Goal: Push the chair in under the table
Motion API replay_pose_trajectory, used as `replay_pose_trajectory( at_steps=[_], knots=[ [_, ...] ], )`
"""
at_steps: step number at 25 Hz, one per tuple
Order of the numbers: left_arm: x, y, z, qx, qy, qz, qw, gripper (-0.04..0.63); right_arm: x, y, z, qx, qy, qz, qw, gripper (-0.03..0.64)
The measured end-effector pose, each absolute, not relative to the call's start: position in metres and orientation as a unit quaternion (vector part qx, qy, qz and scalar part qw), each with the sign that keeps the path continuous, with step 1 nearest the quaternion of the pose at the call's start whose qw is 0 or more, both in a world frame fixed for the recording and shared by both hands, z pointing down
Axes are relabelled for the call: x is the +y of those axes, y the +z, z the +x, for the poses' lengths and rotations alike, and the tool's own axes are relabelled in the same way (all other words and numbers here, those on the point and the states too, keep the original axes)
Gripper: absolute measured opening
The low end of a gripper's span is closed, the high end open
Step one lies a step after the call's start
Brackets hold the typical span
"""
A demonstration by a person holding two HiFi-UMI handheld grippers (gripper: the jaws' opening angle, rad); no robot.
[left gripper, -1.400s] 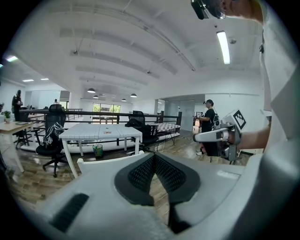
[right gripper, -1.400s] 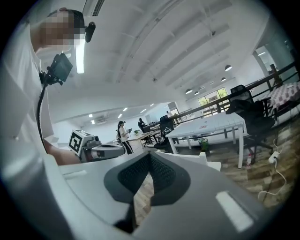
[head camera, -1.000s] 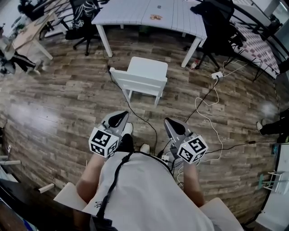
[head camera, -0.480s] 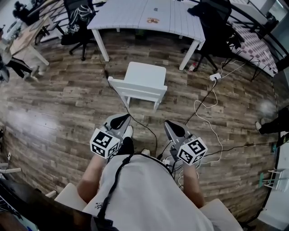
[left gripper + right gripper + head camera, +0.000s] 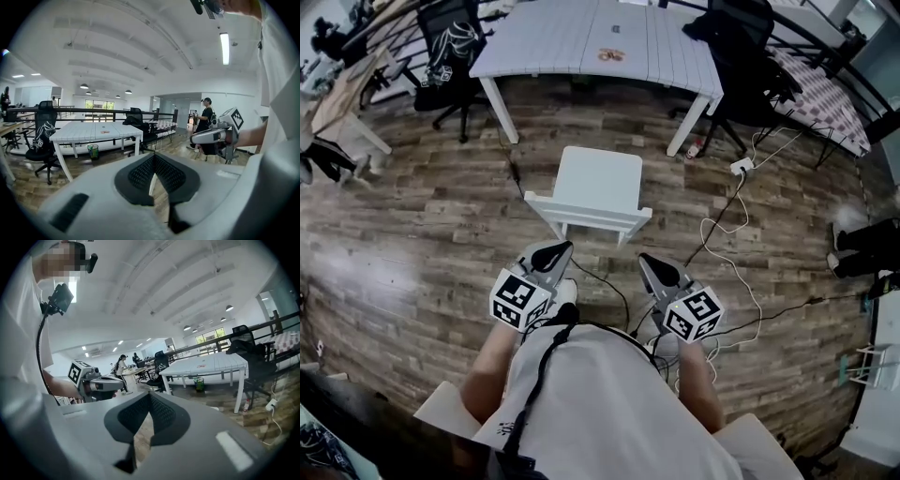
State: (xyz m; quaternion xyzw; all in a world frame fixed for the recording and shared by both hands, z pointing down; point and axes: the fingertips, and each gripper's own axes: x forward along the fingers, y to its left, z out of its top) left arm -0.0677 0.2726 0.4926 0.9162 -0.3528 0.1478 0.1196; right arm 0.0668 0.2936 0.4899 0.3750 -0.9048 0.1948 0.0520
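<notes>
Chair (image 5: 596, 184), white, stood on the wood floor (image 5: 422, 216), facing the white table (image 5: 581, 37) but well short of it. Seat pointed toward the gap between the table legs, backrest toward the person. None of it was under the table top, so I judged the push not yet begun.

Left gripper (image 5: 562, 247): jaws fully together, nothing between them. Right gripper (image 5: 645, 260): same, pads meeting and empty. Both were held near the backrest, one toward each end. No contact could be made out in any view.

Risks noted:
- Closed jaw tips give a narrow contact. On a smooth backrest rail one tip could slide off sideways or over the top.
- Uneven pressure between the two sides would probably swing the chair. A corner might then catch the right table leg (image 5: 689, 120) or the left table leg (image 5: 500, 111) rather than pass between them.
- A black cable (image 5: 605, 279) ran across the floor by the chair's rear legs and seemed to continue beneath the seat. A dragged leg could snag it and stall or twist the chair.
- A white cable (image 5: 727, 234) and power strip (image 5: 741, 167) lay just right of the path. Drift to that side could foul them.
- A push applied high on the backrest, with a leg stuck on a floorboard seam or cable, could tip the chair forward instead of sliding it.
</notes>
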Motion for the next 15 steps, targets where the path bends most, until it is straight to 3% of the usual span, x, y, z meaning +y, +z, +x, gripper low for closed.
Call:
replay_pose_trajectory(
  at_steps=[15],
  knots=[
    [0.19, 0.536, -0.109, -0.297, 0.226, 0.923, 0.091, 0.008, 0.208, 0.532, 0.04, -0.872, 0.161, 0.432, 0.165, 0.006]
  ],
)
